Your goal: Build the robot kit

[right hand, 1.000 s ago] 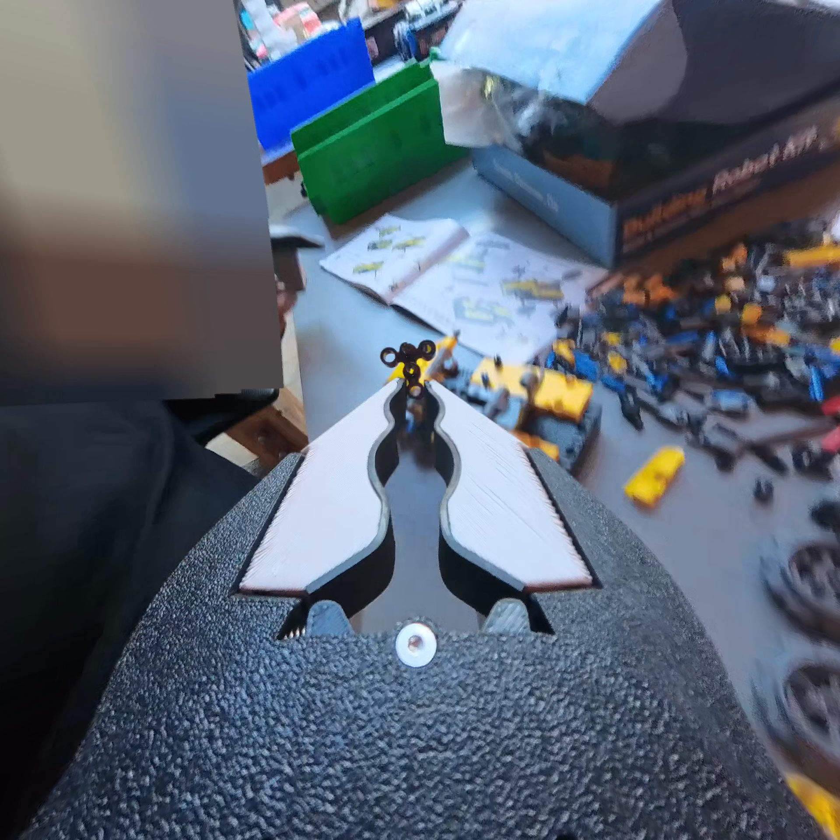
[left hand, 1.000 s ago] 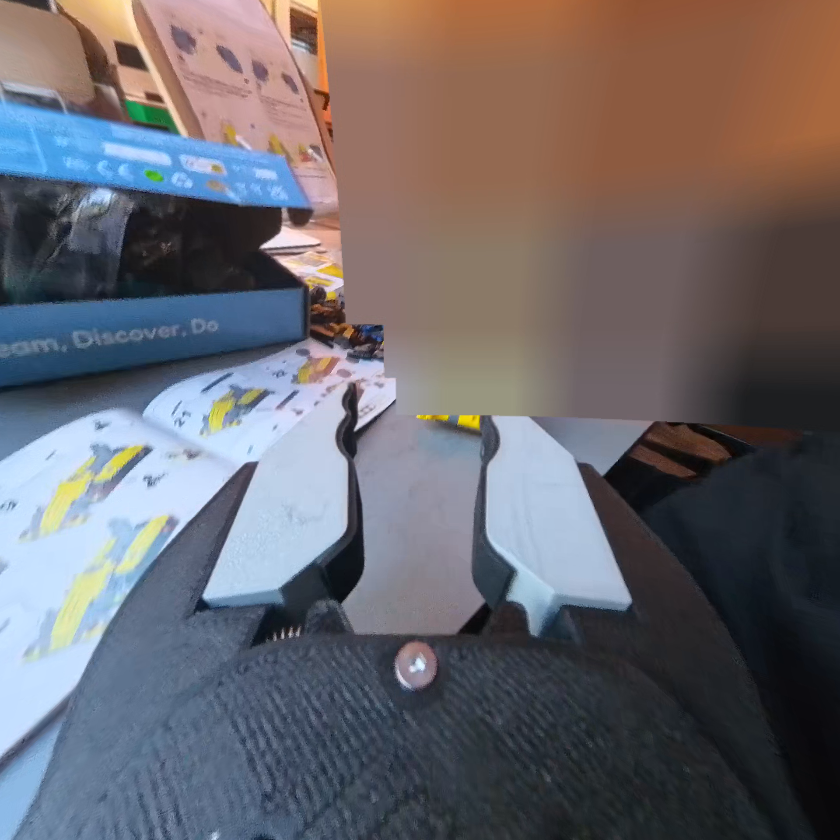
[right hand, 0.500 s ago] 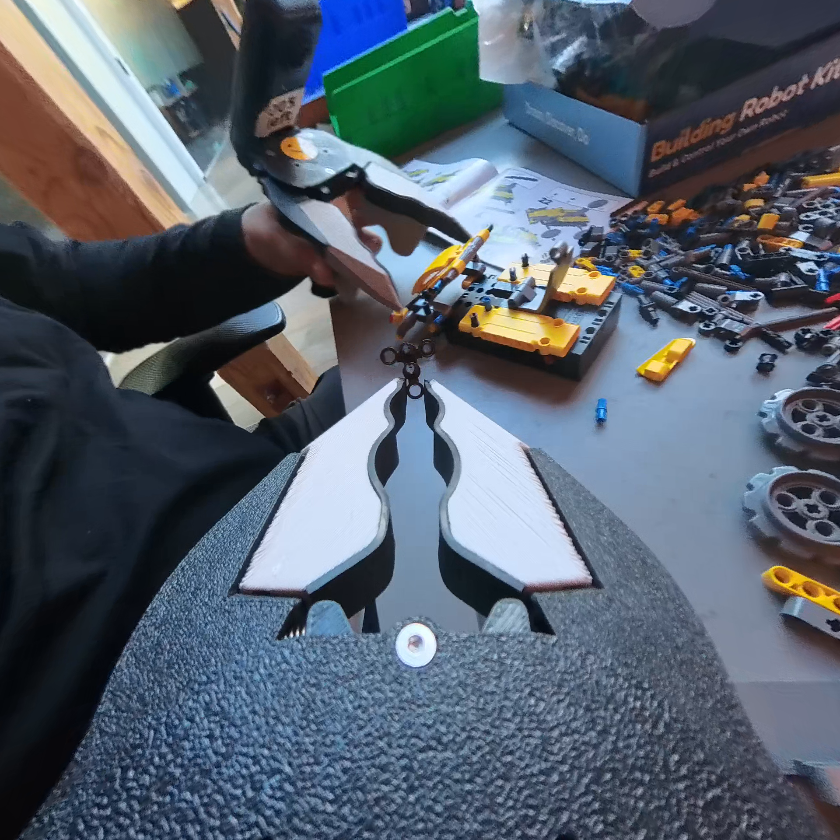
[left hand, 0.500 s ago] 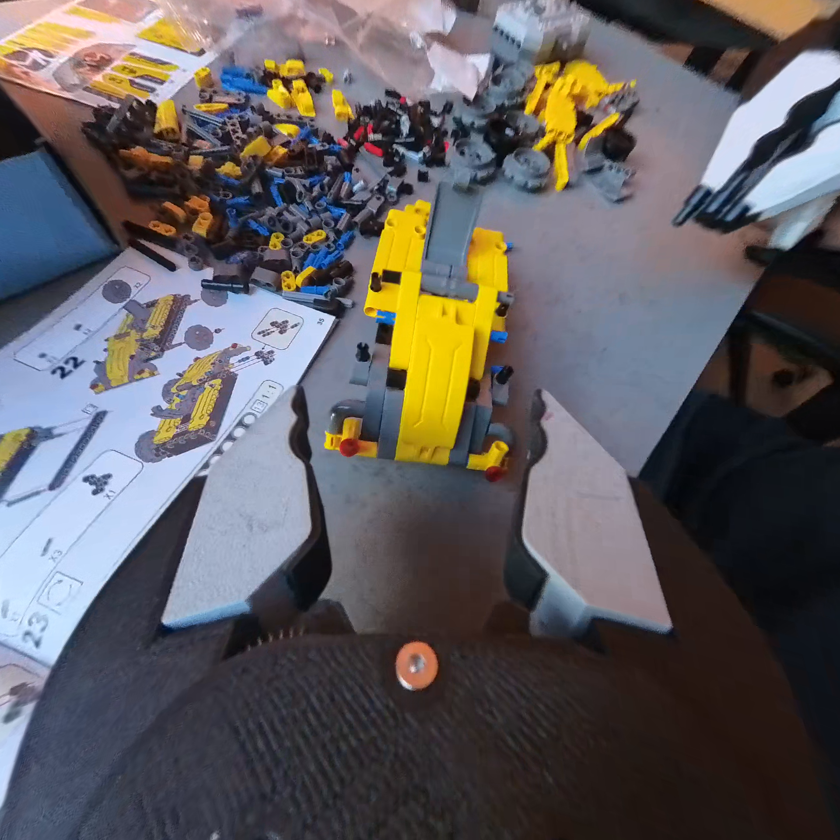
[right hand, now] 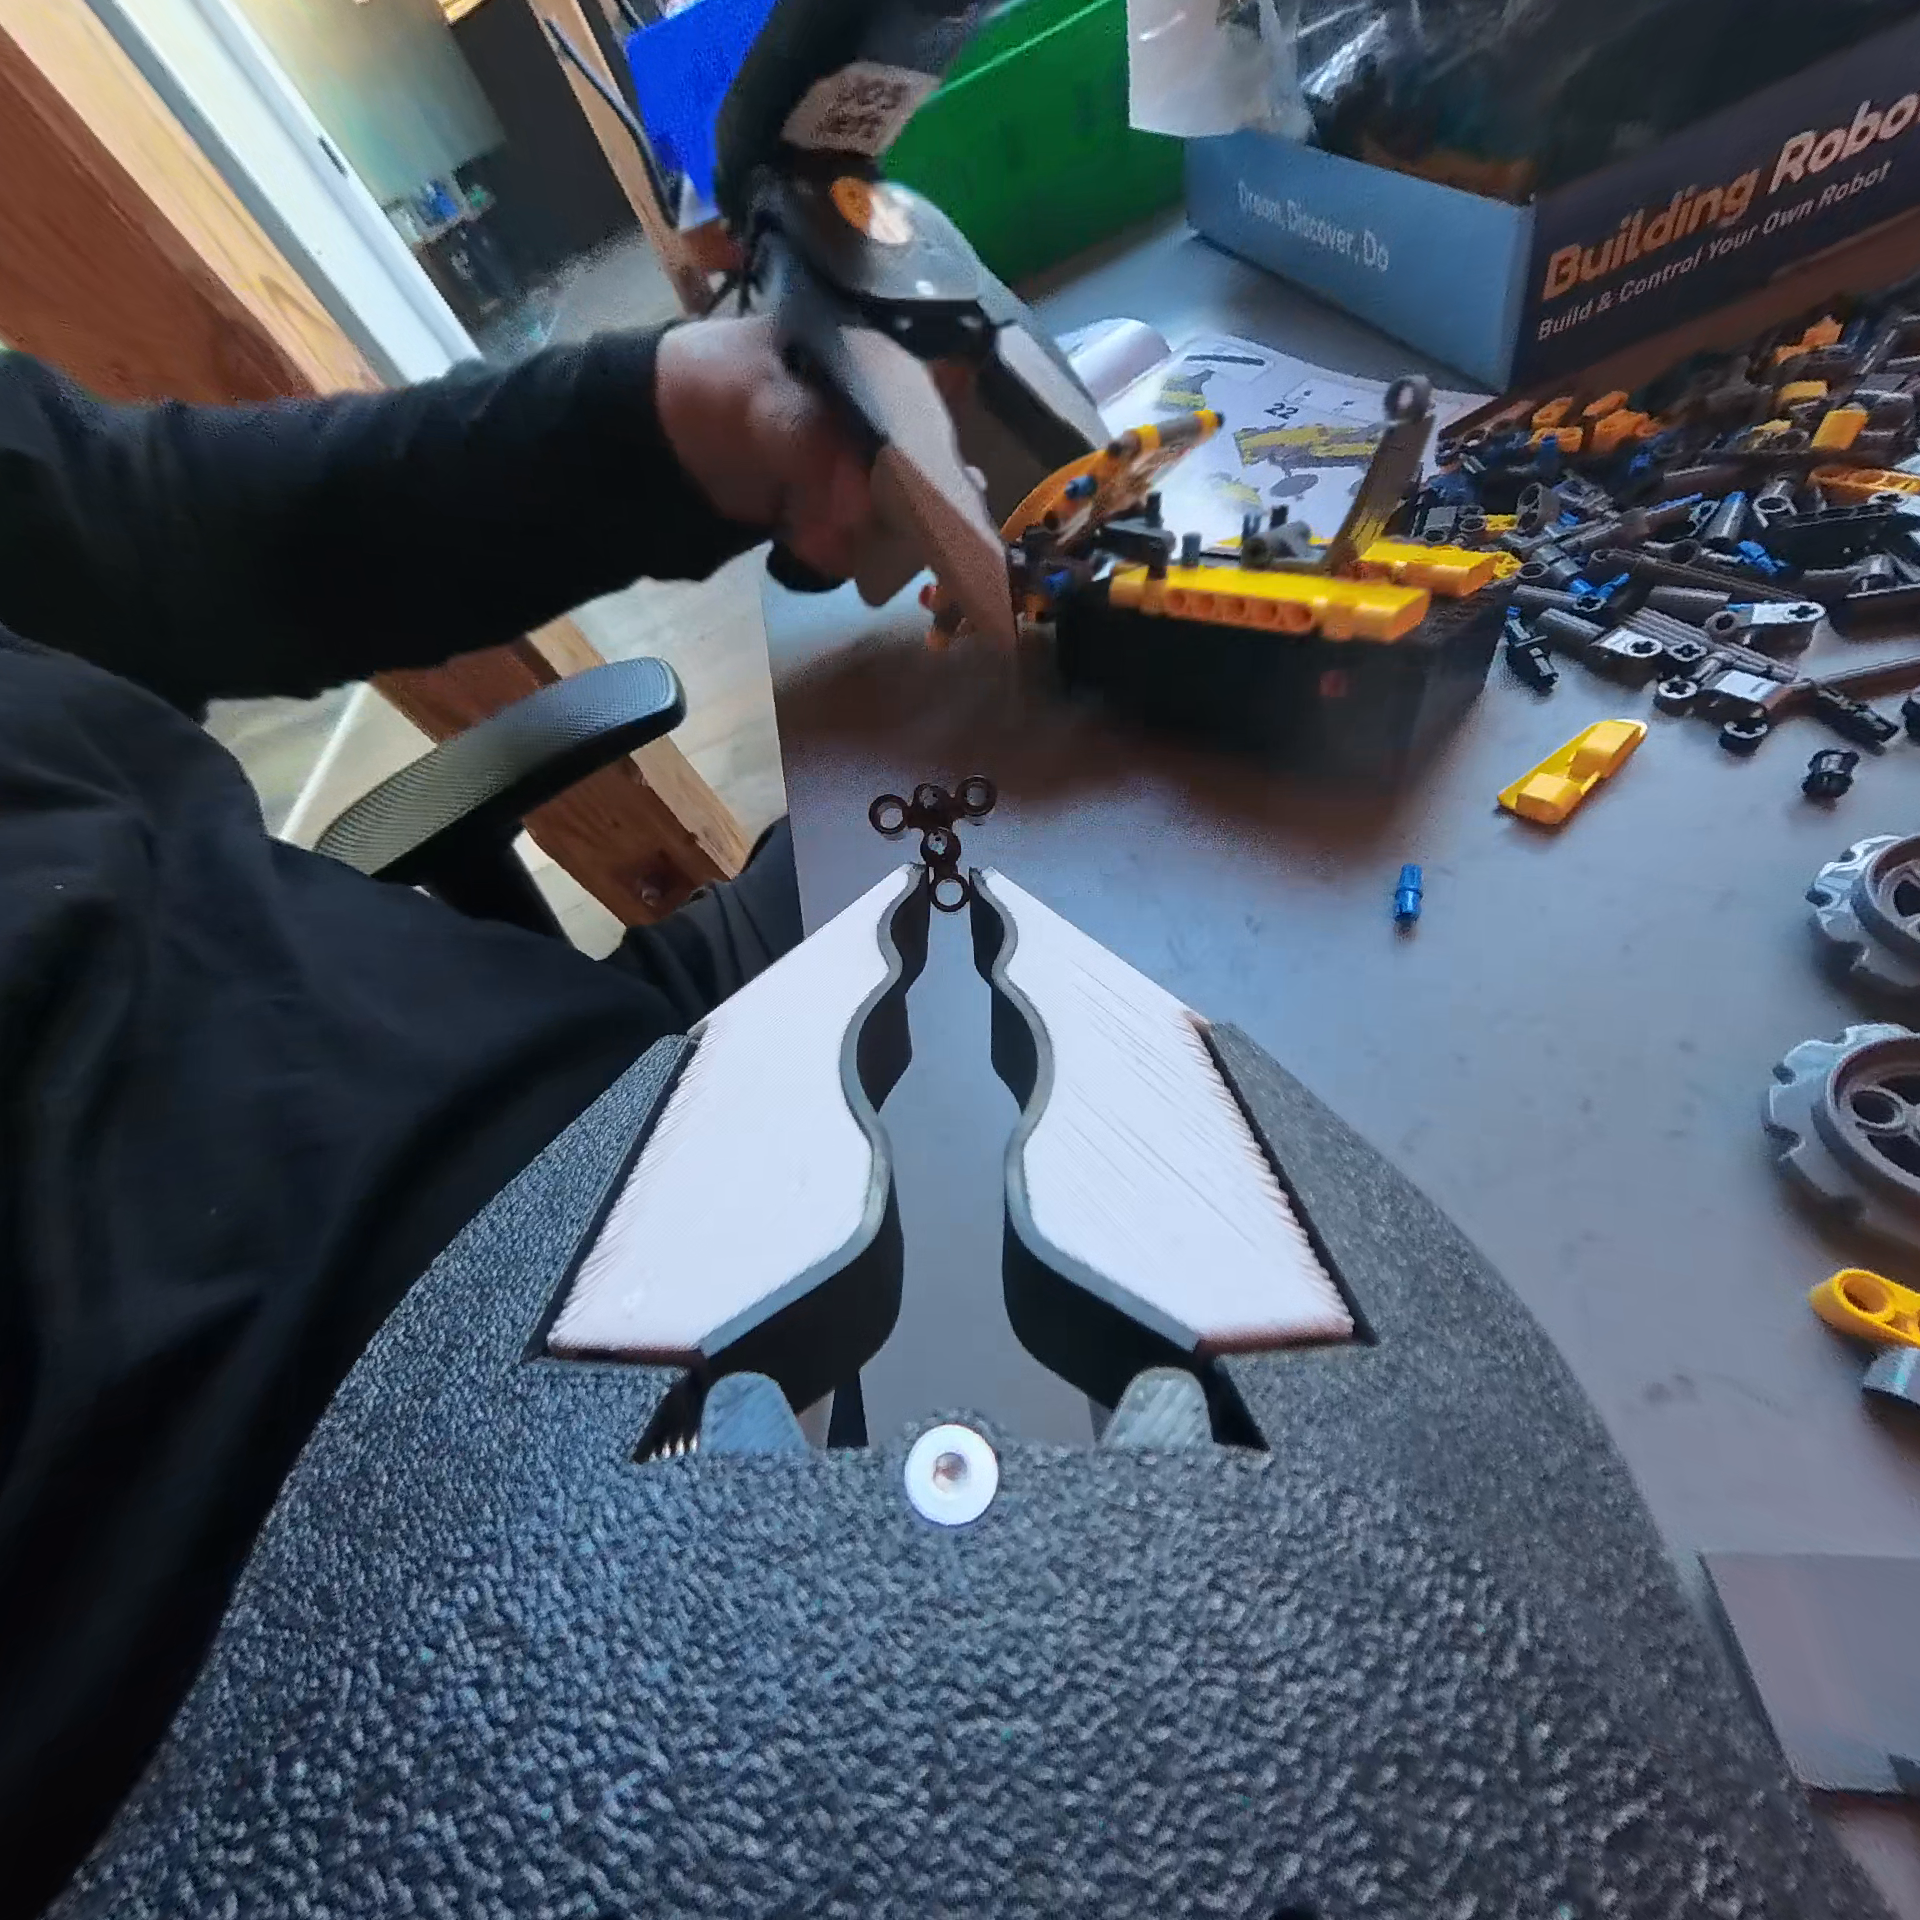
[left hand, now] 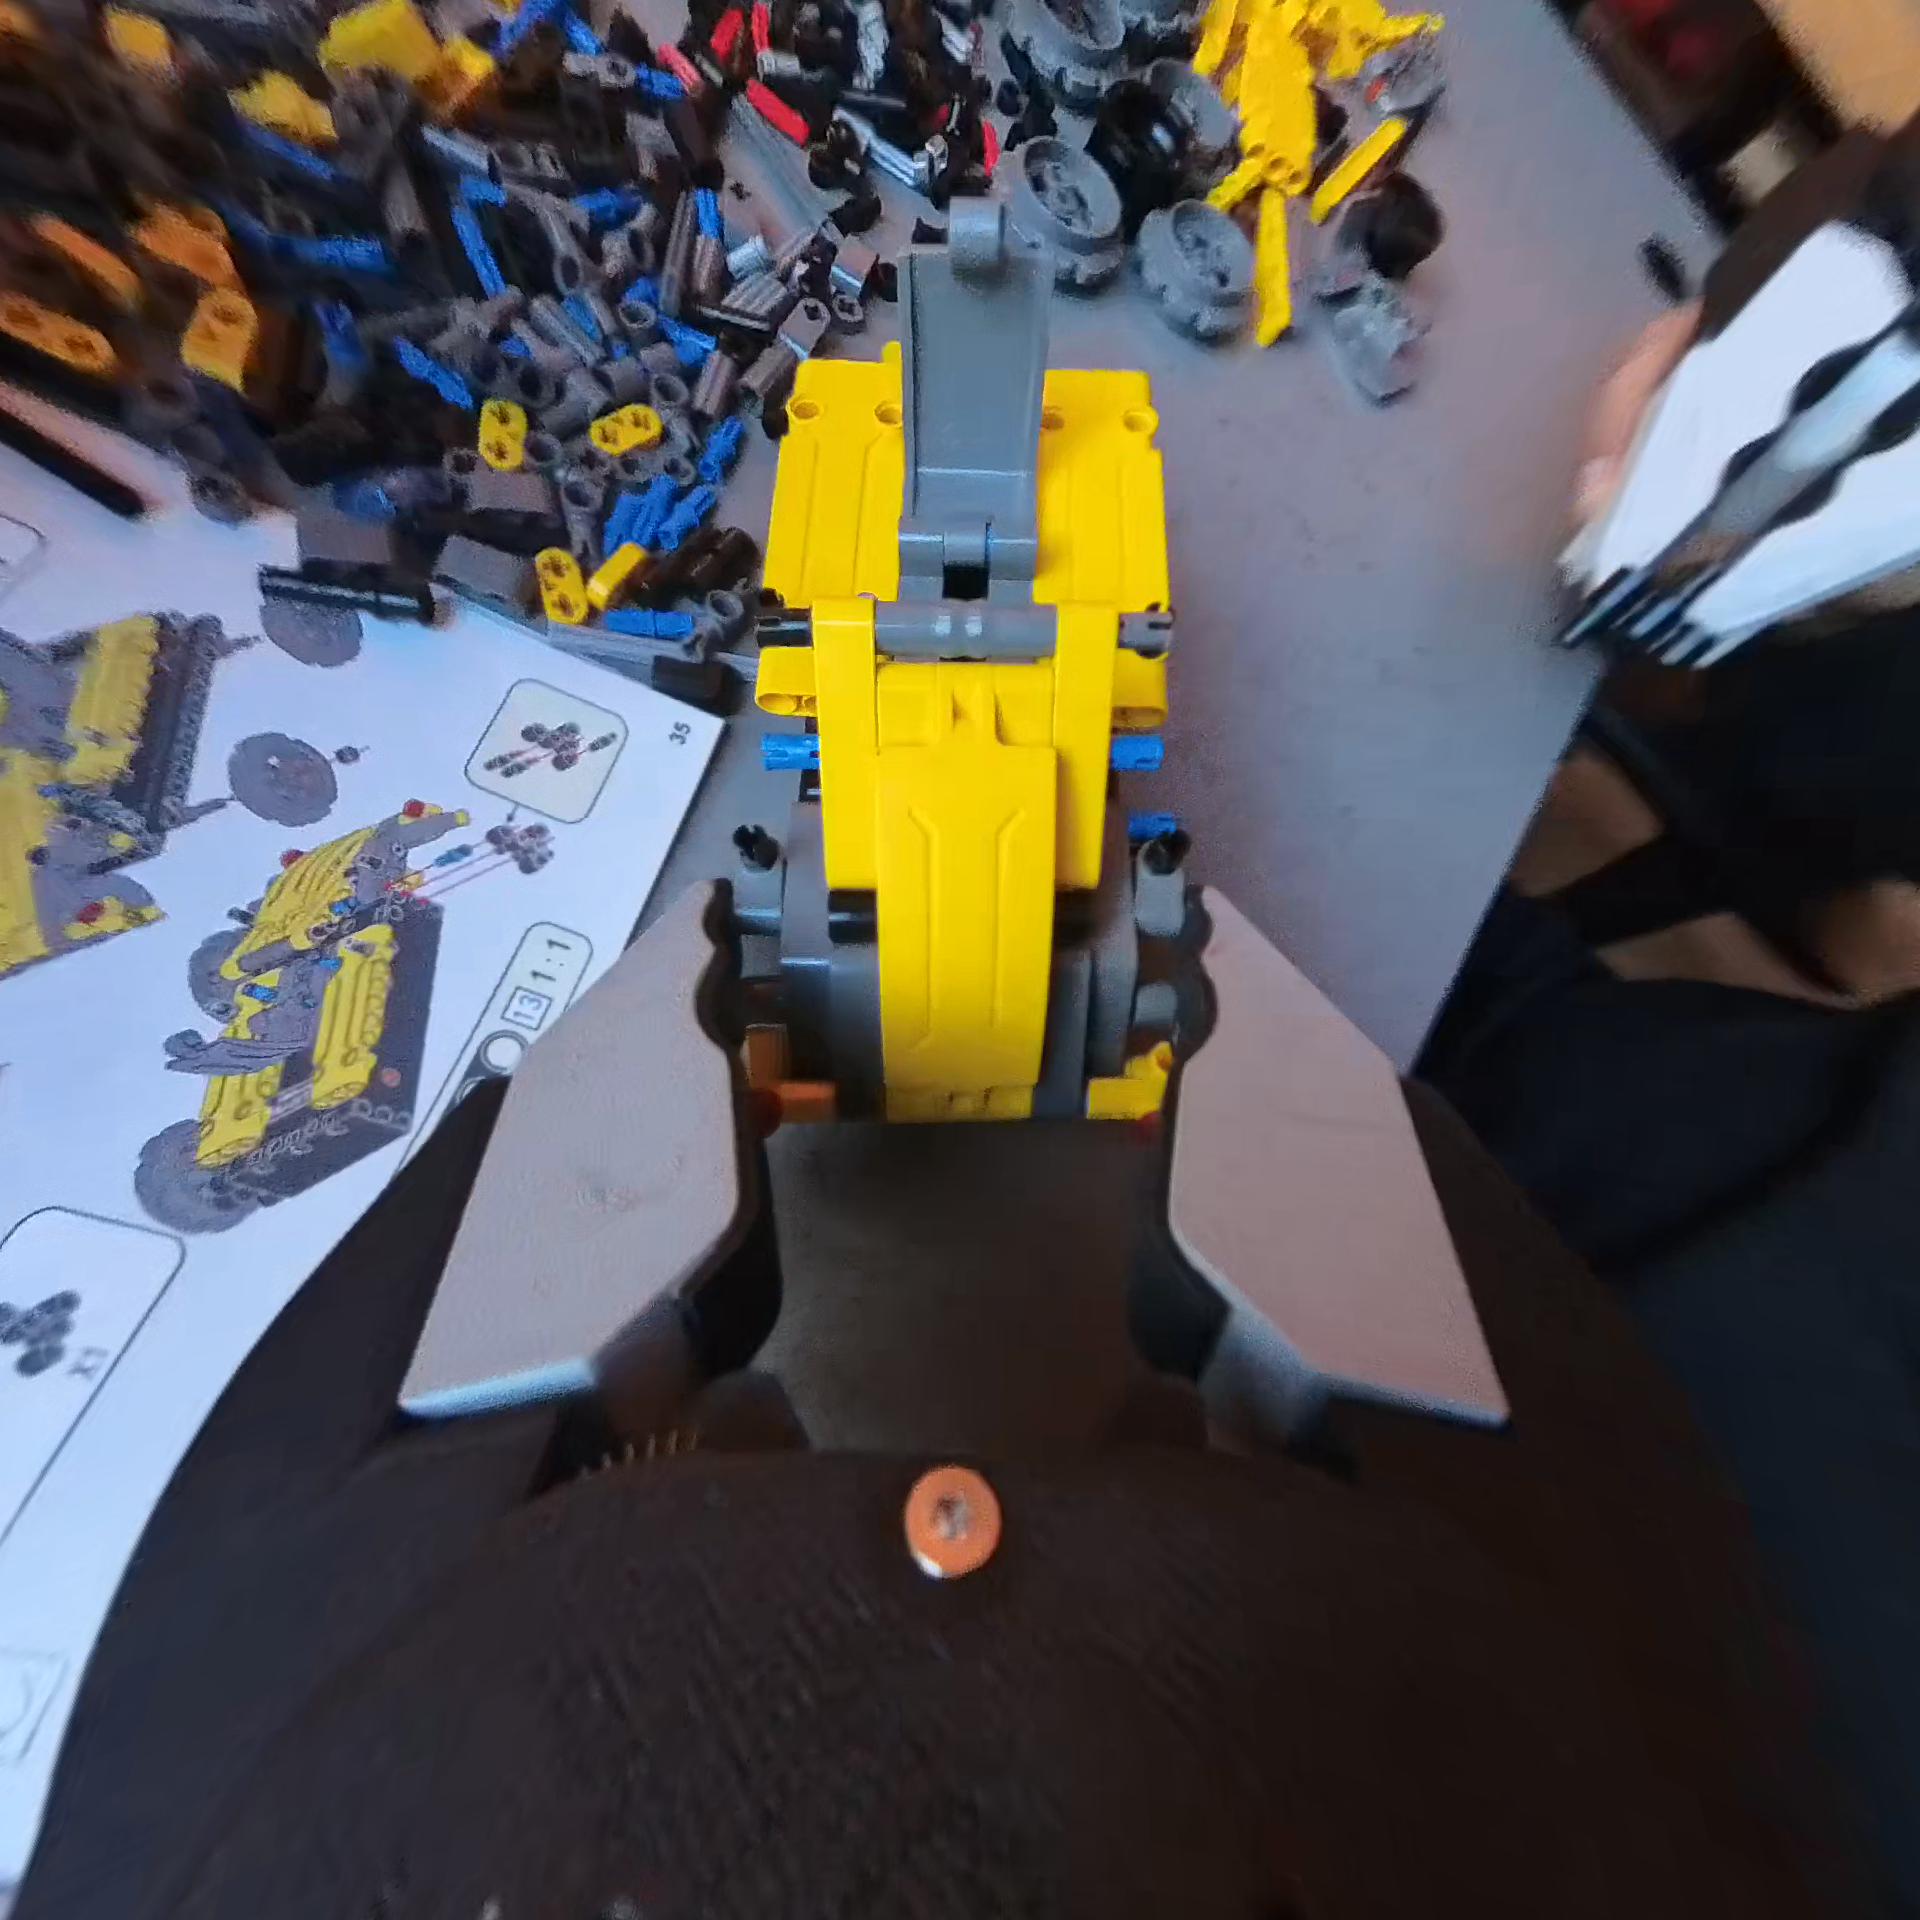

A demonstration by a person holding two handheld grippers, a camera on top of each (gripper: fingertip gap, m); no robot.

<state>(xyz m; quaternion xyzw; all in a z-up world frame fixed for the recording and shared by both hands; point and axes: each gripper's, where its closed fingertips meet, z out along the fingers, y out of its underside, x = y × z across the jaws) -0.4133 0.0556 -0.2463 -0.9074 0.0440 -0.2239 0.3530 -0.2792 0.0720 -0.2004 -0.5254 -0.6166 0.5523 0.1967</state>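
- Left tool point(left hand: 956, 997): jaws spread wide, straddling the near end of the yellow model point(left hand: 966, 790) on the counter point(left hand: 1351, 644).
- Right tool point(right hand: 945, 883): pinching a black cross connector point(right hand: 935, 821), near the model.
- Blue box point(right hand: 1455, 260), beyond the model: holds bagged parts.
- Instruction booklet point(left hand: 312, 935): just beside the model.

A hobby or lab workbench: a grey table point(right hand: 1299, 1018) strewn with loose building-kit parts point(left hand: 540, 343), an instruction booklet point(left hand: 312, 935), storage bins point(right hand: 1018, 135) behind
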